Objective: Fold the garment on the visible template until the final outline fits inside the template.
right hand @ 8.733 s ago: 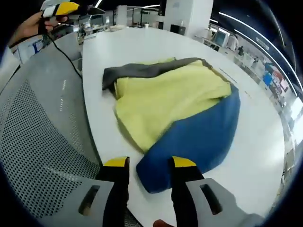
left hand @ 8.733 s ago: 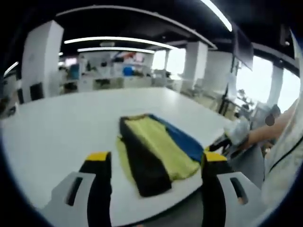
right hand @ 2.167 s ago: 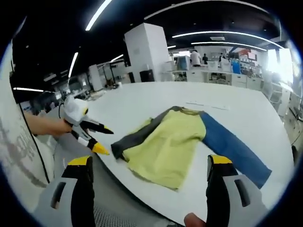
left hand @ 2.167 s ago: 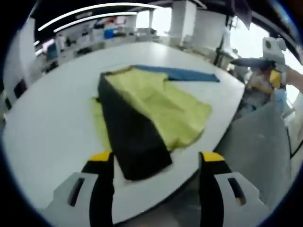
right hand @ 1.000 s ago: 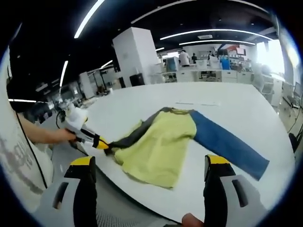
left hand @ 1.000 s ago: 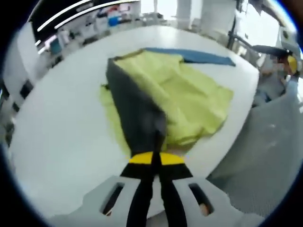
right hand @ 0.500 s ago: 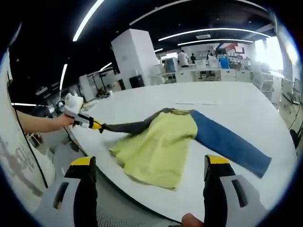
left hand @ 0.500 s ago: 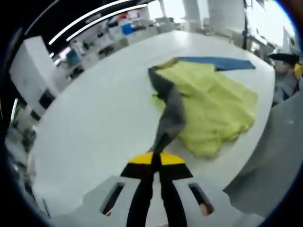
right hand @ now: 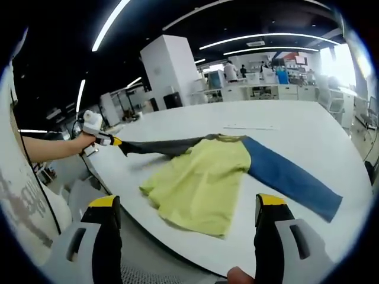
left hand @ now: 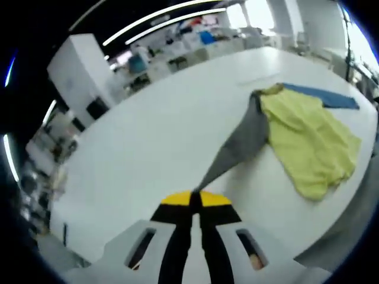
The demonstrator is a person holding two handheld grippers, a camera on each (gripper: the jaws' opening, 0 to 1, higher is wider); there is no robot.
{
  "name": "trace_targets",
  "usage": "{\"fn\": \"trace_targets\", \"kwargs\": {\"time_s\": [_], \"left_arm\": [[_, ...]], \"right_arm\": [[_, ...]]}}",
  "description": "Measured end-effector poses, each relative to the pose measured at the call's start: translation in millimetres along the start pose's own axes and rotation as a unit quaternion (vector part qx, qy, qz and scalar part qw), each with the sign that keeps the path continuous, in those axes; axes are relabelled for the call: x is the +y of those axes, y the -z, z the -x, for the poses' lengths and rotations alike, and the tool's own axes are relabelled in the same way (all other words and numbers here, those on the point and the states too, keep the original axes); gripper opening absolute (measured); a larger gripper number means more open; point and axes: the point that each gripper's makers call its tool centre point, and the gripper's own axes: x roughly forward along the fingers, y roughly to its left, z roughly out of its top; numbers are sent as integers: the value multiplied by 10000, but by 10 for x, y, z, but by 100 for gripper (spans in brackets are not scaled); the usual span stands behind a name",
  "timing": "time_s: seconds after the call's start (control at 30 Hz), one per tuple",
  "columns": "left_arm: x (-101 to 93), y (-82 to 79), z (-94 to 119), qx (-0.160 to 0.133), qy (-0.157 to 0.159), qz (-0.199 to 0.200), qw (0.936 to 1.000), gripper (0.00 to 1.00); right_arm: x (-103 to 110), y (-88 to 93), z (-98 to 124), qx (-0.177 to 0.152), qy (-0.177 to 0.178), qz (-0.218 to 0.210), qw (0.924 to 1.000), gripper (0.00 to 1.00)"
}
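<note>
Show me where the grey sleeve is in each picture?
Left gripper view: grey sleeve runs from the shut left gripper up to the yellow body.
Right gripper view: stretched left of centre.
Shared landmark: blue sleeve.

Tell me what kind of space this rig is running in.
Probably an open-plan office or lab: a large white table holding the shirt, long ceiling light strips, white pillars, and rows of desks with people standing at the far side.
</note>
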Motion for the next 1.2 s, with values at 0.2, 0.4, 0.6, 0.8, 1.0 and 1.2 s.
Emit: {"fn": "trace_targets", "kwargs": {"time_s": [0.2,0.4,0.6,0.8,1.0,1.2], "left_arm": [[195,-90,-97,-15,-136,-31,9999,0],[361,-276,-93,-285,-353,-45,9990,0],[380,-296,-3,-504,-846,-642,9931,0],[90,699,-316,907,-386,536,9937,47],[137,863,-187,855,-673,800,9908,95],[90,919,-118,790,-548,1043,9899,99]], "right_arm": [[10,-7,-33,38,-27,5,10000,93],[3,22,-63,103,-29,-22,9999,93],[25,40,-105,160,-39,-54,9998,93],[87,17,-156,226,-148,38,9996,93],[90,17,-196,237,-192,4,9995,93],[149,10,-256,259,-306,53,9992,93]]}}
